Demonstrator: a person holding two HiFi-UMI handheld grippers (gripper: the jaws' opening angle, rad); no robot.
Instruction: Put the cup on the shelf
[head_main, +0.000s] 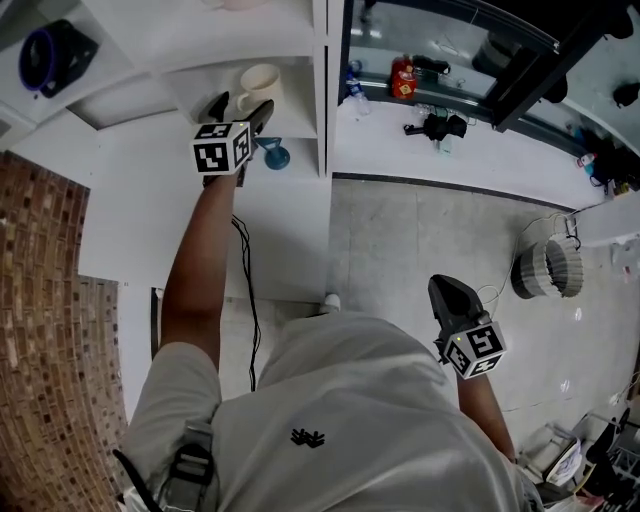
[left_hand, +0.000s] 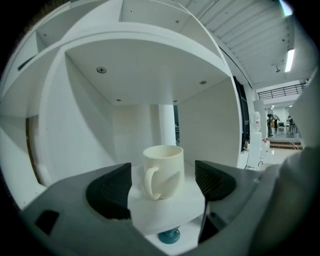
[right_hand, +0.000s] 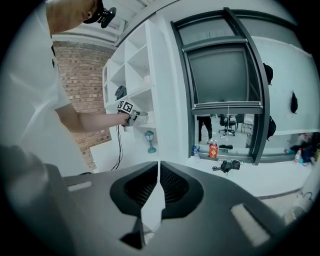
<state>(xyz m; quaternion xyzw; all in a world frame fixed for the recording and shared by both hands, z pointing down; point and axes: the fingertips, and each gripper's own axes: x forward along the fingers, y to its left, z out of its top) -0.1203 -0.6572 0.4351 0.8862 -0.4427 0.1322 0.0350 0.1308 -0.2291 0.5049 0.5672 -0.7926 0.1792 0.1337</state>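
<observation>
1. Head view: the left gripper (head_main: 241, 105) is held out at arm's length to the white shelf (head_main: 300, 100), jaws spread. The cup (head_main: 258, 85) stands upright on a shelf board just past the jaw tips.
   - A small blue lamp (head_main: 272, 153) stands on the level below, just beside the gripper's marker cube (head_main: 222, 147).
   - A black cable (head_main: 245, 290) hangs down the white wall below the arm, with a brick wall (head_main: 45, 330) at the far left.
   - The right gripper (head_main: 442, 285) hangs low at the person's side, over the grey floor (head_main: 400, 240), well apart from the shelf.

2. Left gripper view: the jaws stand wide apart and grip nothing.
   - The cup (left_hand: 162, 171) is cream, upright and in line with the gap. Its handle is turned toward the left pad (left_hand: 112, 192).
   - A clear strip of white shows on each side, so the cup touches neither pad.
   - It rests near the front edge of the shelf board (left_hand: 165, 215), inside a compartment with side walls and a ceiling.
   - The lamp (left_hand: 169, 236) peeks out under the board's edge.

3. Right gripper view: the right gripper (right_hand: 158, 185) has its jaws pressed together, with only a thin slit between the pads and nothing held.
   - Beyond it, the left gripper (right_hand: 131, 116) reaches into the shelf (right_hand: 150, 65), but the cup is too small to make out here.
   - The lamp (right_hand: 149, 141) stands below that hand, and the cable (right_hand: 119, 147) runs down beside it.
   - A red can (right_hand: 213, 149) sits on the sill (right_hand: 260, 175) under the dark window.
</observation>
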